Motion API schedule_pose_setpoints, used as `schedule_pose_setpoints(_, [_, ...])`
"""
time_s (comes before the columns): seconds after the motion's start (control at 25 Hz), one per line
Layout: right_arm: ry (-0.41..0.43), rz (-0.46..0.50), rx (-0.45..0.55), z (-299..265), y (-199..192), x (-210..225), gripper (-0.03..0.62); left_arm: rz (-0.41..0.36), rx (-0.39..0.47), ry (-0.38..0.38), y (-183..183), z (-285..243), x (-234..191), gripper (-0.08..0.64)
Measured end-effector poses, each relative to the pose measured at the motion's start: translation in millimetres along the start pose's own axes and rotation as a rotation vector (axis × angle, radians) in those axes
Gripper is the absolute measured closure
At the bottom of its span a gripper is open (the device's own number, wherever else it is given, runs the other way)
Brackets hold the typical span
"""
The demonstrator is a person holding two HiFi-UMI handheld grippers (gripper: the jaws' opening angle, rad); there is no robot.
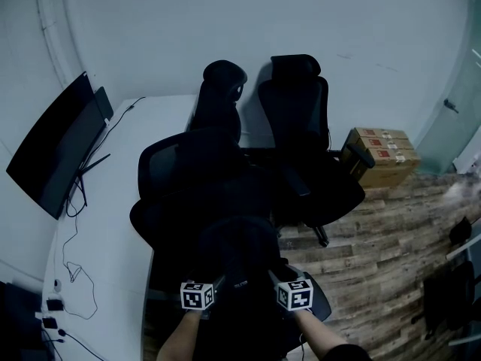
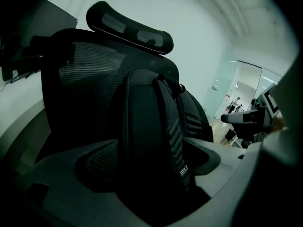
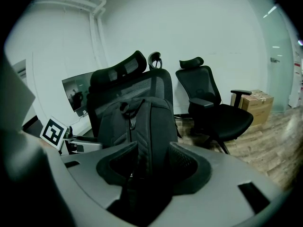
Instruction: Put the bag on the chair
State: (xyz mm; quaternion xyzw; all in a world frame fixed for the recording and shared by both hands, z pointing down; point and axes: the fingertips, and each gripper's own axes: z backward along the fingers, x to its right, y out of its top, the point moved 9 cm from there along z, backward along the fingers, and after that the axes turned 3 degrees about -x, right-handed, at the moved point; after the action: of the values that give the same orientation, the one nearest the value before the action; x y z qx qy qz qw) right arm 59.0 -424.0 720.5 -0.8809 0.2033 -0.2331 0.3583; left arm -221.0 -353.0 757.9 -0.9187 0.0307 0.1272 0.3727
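The bag is black and stands upright, close in front of the backrest of the nearest chair. It seems to be on the seat or just over it. The head view is too dark there to say which.

The right gripper has its jaws closed on a narrow side of the bag, with both pads against the fabric. The left gripper has its jaws wide open. The bag fills the space between them, but I judge that these pads do not press on it.

So the bag probably hangs on one grip only. If the right jaws let go before the bottom sits fully on the seat, the tall soft bag can fold, tip forward and slide to the floor.

A second danger is the shoulder strap, which runs just beside the left pad. When that gripper draws back, the strap may catch on the jaw, and this would pull the bag off the seat.

A third danger is the chair itself. It looks like an office chair that can turn or roll, so a push from the bag or a gripper can move it toward the second chair or the table, and then the bag lands on the seat edge.
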Motion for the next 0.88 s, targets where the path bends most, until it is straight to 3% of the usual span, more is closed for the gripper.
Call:
schedule_pose_setpoints(0.52, [0.014, 0.009, 0.067, 54, -4, -43, 0.390, -0.047, 0.137, -0.044, 8, 67, 22, 0.140])
schedule_pose_setpoints(0.68, [-0.007, 0.017, 0.105, 79, -7, -56, 0.459, -0.067, 0.176, -0.083, 7, 96, 33, 0.141])
schedule_pose_setpoints(0.88, [-0.018, 0.006, 0.142, 108, -15, -76, 0.494, -0.107, 0.214, -0.110, 0, 131, 48, 0.141])
